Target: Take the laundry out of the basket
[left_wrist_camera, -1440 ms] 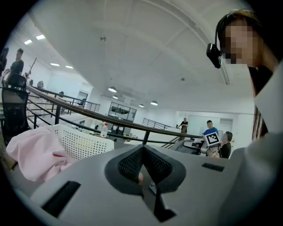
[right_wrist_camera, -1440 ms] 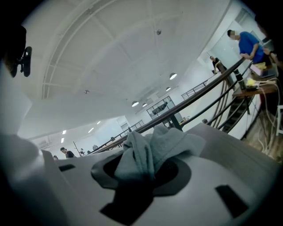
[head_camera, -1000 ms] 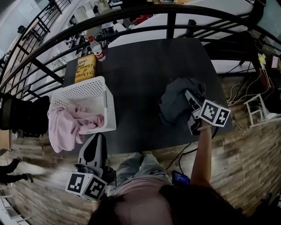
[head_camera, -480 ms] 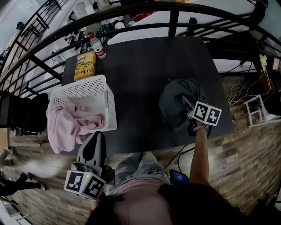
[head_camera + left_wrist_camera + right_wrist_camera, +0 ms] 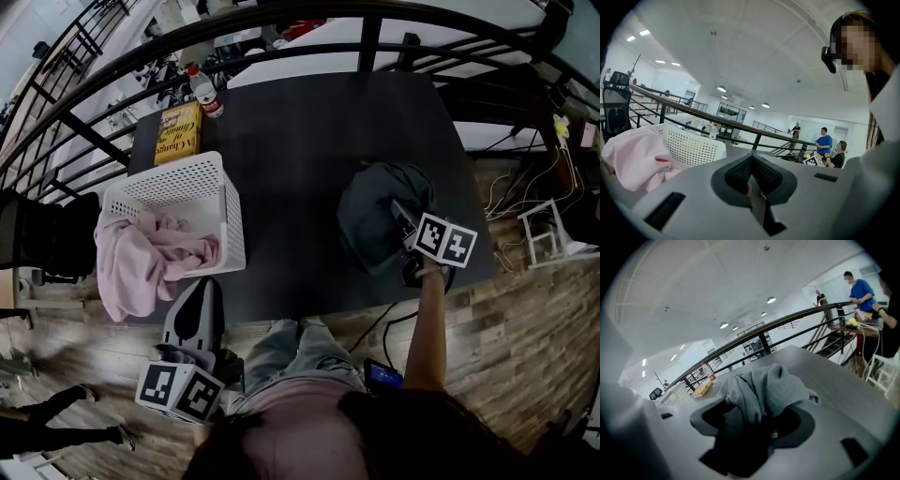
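A white perforated basket point(image 5: 178, 202) stands at the dark table's left end. Pink laundry point(image 5: 136, 262) fills its near part and hangs over the near-left rim; it also shows in the left gripper view point(image 5: 637, 157). My left gripper point(image 5: 206, 291) hovers just off the table's front edge, pointing at the basket, shut with nothing held point(image 5: 751, 161). A grey garment point(image 5: 375, 216) lies heaped on the table's right side. My right gripper point(image 5: 401, 217) is at its near edge, jaws opening, with a fold of the grey garment point(image 5: 764, 385) lying loose between them.
A yellow book point(image 5: 178, 133) and a water bottle point(image 5: 202, 92) sit at the table's point(image 5: 300, 159) far left. A black railing point(image 5: 366, 42) runs behind the table. A black chair point(image 5: 47, 234) stands left of the basket. Cables point(image 5: 525, 202) lie on the floor at right.
The right gripper's jaws have spread apart on the grey garment, which has settled onto the table. The left gripper has stayed where it was.
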The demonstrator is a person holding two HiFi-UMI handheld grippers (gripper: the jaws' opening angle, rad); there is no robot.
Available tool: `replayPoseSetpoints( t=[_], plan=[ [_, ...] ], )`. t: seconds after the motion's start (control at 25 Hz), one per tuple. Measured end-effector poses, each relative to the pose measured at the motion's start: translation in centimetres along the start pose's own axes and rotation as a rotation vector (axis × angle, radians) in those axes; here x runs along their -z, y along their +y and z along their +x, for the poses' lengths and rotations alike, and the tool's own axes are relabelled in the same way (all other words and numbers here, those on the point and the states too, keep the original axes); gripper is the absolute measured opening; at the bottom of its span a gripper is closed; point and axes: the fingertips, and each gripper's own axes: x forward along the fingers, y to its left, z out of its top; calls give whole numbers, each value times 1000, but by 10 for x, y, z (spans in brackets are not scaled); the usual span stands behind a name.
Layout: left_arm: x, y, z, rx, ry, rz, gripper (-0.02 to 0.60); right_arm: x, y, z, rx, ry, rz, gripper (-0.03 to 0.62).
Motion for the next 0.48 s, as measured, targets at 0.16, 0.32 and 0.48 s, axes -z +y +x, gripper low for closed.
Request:
replayPoseSetpoints(
  t=[0.16, 0.32, 0.48],
  plan=[
    [4, -4, 0, 20, 16, -7, 0, 0, -7, -17, 46, -10, -9, 288],
    [5, -5, 0, 44, 18, -8, 0, 6, -11, -34, 75, -12, -12, 288],
    [6, -11, -3, 84, 18, -4, 0, 9, -13, -54, 110, -26, -17, 288]
  ],
)
